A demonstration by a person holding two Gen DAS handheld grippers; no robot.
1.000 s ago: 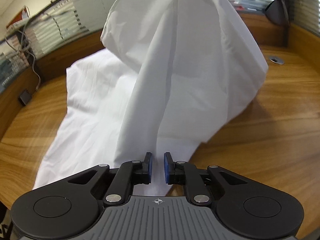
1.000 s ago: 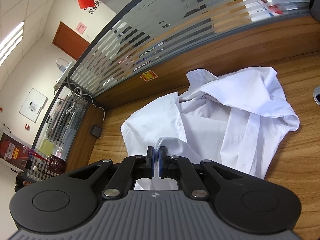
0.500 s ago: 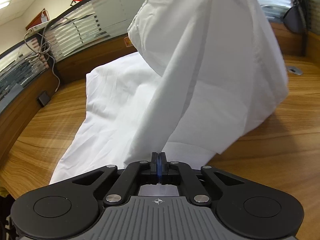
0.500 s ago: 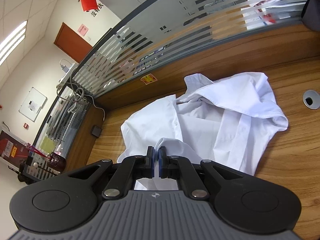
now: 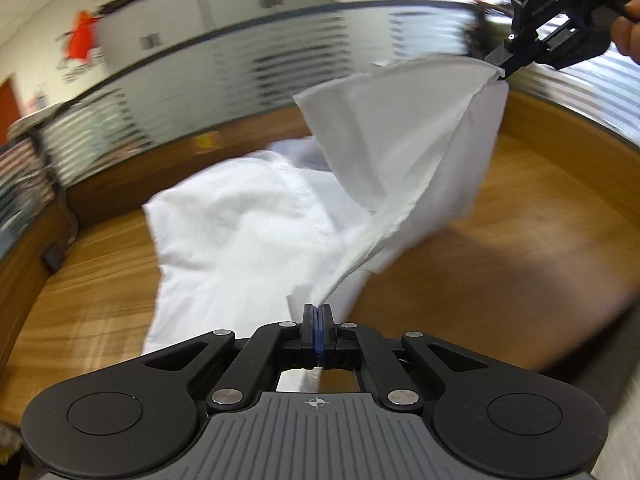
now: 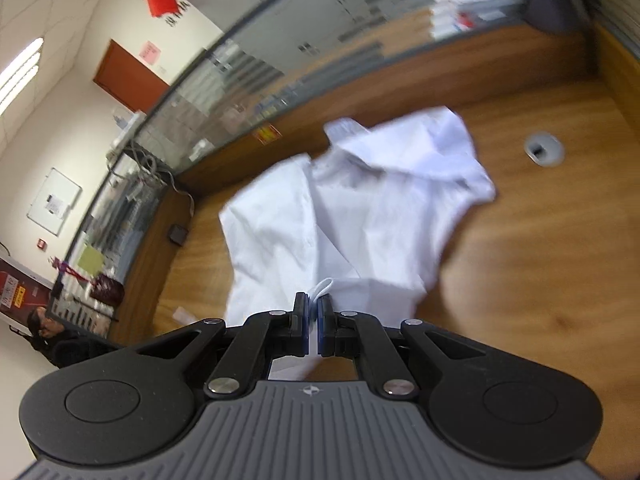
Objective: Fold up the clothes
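A white shirt (image 5: 248,232) lies partly on the wooden desk (image 5: 540,248) and partly hangs in the air. My left gripper (image 5: 319,312) is shut on the shirt's hem close to the desk. My right gripper (image 5: 502,74) shows at the upper right of the left wrist view, shut on another corner and holding it high, so the cloth stretches between the two. In the right wrist view the right gripper (image 6: 313,302) pinches a fold of the shirt (image 6: 360,208), which hangs below it over the desk (image 6: 540,260).
A wooden wall with striped glass (image 6: 360,64) curves round the desk's far side. A grey cable grommet (image 6: 544,150) sits in the desk at the right. A small black box (image 6: 178,234) lies at the left edge.
My left gripper closed on the hem and stays shut. Both grippers have lifted and swung, the views are blurred, and the right gripper now pulls its corner up and away to the right.
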